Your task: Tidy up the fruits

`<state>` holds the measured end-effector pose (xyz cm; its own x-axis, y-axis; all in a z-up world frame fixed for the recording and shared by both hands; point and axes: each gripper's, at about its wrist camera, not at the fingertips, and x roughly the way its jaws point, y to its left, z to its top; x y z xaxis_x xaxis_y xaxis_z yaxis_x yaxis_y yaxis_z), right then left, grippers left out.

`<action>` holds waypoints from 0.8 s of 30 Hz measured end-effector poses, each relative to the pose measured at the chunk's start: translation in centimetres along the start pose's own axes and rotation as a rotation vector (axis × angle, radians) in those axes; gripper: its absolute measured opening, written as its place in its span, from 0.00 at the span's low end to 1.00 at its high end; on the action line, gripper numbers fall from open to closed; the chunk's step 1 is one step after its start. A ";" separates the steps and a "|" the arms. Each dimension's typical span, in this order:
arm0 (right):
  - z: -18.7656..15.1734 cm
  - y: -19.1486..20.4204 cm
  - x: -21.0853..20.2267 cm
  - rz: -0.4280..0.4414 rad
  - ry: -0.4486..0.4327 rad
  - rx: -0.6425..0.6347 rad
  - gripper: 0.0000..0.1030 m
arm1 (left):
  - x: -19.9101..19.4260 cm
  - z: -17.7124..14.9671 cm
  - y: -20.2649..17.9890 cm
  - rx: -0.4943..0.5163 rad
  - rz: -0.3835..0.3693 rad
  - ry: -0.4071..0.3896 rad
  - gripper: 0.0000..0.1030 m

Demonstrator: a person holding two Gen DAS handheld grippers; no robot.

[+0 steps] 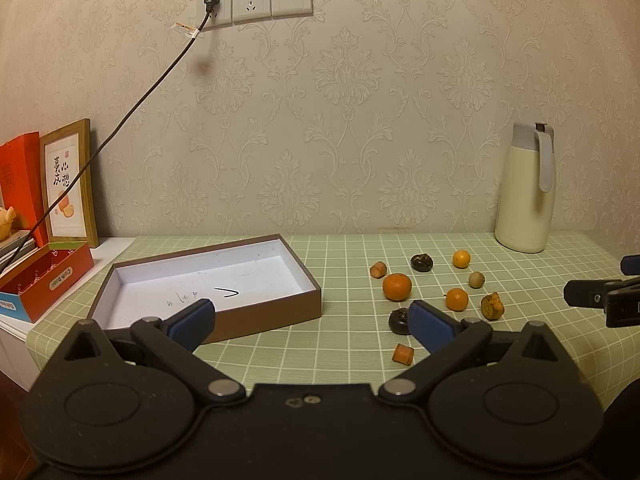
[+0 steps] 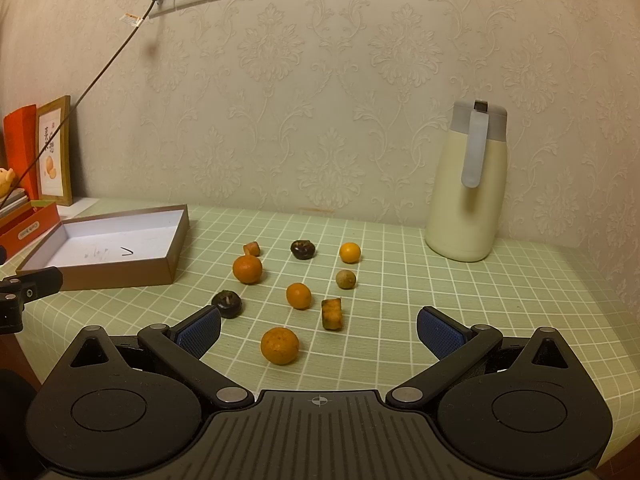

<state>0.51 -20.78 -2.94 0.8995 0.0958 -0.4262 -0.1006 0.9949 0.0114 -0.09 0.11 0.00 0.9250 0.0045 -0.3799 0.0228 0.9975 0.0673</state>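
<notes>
On the green checked tablecloth (image 2: 400, 280) against a papered wall, the fruits (image 2: 298, 295) are all lying loose at 3 o'clock of the box (image 1: 280, 312), nothing sorted, while left gripper (image 1: 312, 320) and right gripper (image 2: 319, 330) are hovering released.

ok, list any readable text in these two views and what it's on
"心想事成": framed picture, brush characters; the last two are my best reading.
"Coih book", roughly; small and sideways: orange box.
Handwritten scribbles and a tick mark, illegible: floor of the open tray box.
Warning tag on the power cord: too small to read.
</notes>
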 end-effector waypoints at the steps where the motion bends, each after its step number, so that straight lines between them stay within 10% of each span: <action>1: 0.0 0.0 0.0 0.000 0.000 0.000 1.00 | 0.0 0.0 0.0 -0.001 0.001 0.001 0.94; 24: -0.1 -0.2 0.0 -0.001 0.000 0.006 1.00 | 0.1 0.0 0.1 0.002 0.003 0.000 0.94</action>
<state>0.46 -20.98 -3.03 0.8996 0.0947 -0.4262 -0.0968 0.9952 0.0167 -0.01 0.16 -0.02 0.9251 0.0074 -0.3797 0.0211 0.9973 0.0707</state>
